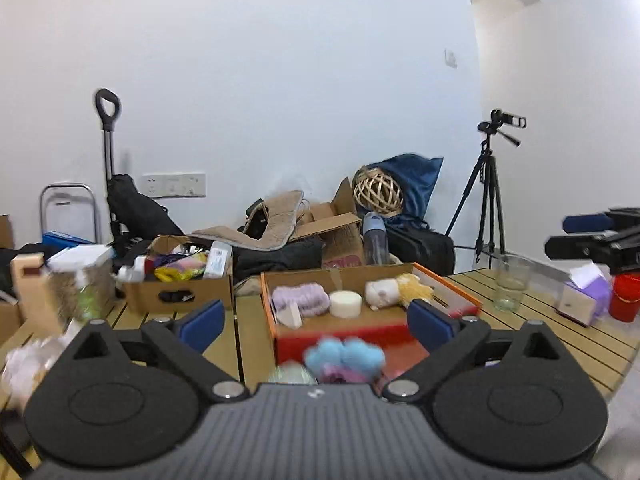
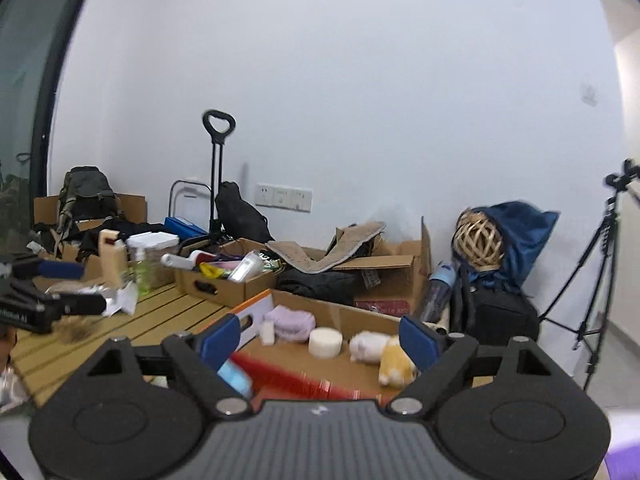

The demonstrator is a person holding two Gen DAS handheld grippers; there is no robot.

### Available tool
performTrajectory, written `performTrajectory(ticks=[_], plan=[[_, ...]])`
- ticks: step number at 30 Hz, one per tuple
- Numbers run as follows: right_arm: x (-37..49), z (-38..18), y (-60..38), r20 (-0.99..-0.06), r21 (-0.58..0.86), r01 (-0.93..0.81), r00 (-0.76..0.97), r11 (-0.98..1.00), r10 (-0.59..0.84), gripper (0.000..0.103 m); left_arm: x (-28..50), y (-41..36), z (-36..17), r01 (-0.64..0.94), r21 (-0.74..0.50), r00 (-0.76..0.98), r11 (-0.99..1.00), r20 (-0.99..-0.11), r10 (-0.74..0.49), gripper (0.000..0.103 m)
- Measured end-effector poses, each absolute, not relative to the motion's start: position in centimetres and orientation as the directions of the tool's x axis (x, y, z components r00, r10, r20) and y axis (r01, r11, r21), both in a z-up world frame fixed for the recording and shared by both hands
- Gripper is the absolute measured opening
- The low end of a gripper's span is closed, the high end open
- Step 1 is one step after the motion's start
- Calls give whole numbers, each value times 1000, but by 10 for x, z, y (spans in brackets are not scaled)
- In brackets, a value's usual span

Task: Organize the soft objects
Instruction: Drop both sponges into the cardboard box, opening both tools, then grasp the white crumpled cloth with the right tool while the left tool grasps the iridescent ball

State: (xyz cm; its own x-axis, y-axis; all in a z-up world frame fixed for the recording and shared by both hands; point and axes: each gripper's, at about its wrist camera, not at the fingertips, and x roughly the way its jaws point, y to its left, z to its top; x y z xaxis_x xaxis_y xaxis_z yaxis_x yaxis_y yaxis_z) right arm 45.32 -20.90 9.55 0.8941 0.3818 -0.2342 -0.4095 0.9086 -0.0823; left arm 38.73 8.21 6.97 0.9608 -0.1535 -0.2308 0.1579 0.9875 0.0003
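Observation:
An open cardboard box with orange-red sides (image 1: 460,286) (image 2: 352,314) stands on the slatted wooden table (image 1: 560,320). Inside lie a lilac fluffy cloth (image 1: 302,298) (image 2: 290,322), a white round sponge (image 1: 346,304) (image 2: 325,342), a white plush (image 1: 380,292) (image 2: 366,346) and a yellow plush (image 1: 414,290) (image 2: 394,362). A blurred blue and pink fluffy toy (image 1: 344,358) lies in front of the box, just below my left gripper (image 1: 316,320), which is open and empty. My right gripper (image 2: 320,336) is open and empty above the box's near edge. A light blue soft thing (image 2: 236,378) shows by its left finger.
A second cardboard box of mixed items (image 1: 180,280) (image 2: 228,276) stands at the table's back left. A clear glass (image 1: 512,284) and a white-purple carton (image 1: 584,292) stand at the right. White crumpled stuff (image 1: 24,364) lies at the left. A tripod (image 1: 486,192) stands behind.

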Motion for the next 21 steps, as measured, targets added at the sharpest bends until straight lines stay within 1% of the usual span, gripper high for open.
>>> performTrajectory(ticks=[1,3,5,7,8,10,12,15,16,18,20,21], plan=[[428,87,-212,-213,-74,-393,904,916,371,93,369,79,62,163,-6,959,987,-235,-160,100],[382,68,-216,-172,-53,-389,911,920,375,97,334,75,45,162,-17,953,987,-256,-161,100],[341,50,-216,-152,-46,-387,914,921,377,97,301,74,32,151,-26,952,988,-264,-152,100],[313,34,-216,-152,-20,-386,913,922,379,97,274,74,25,142,-46,951,989,-270,-149,101],[299,26,-217,-131,5,-374,919,927,372,97,266,75,23,145,-51,950,988,-272,-154,102],[282,15,-216,-124,58,-345,929,937,350,96,257,77,21,140,-40,952,989,-269,-146,102],[273,7,-211,-138,72,-334,930,940,341,96,256,79,22,99,-27,957,995,-271,-103,102],[271,1,-204,-168,50,-356,918,933,359,90,263,85,22,74,-51,962,996,-260,-85,102],[272,-1,-203,-173,47,-355,918,934,358,85,266,85,20,68,-57,961,996,-266,-81,102],[277,-4,-202,-181,58,-348,918,936,352,78,276,86,15,57,-67,957,996,-279,-74,102],[288,-8,-201,-205,77,-342,914,936,351,74,288,88,10,45,-75,953,996,-296,-65,102],[294,-12,-200,-217,81,-341,911,936,351,69,295,89,8,34,-82,952,996,-301,-57,102]])
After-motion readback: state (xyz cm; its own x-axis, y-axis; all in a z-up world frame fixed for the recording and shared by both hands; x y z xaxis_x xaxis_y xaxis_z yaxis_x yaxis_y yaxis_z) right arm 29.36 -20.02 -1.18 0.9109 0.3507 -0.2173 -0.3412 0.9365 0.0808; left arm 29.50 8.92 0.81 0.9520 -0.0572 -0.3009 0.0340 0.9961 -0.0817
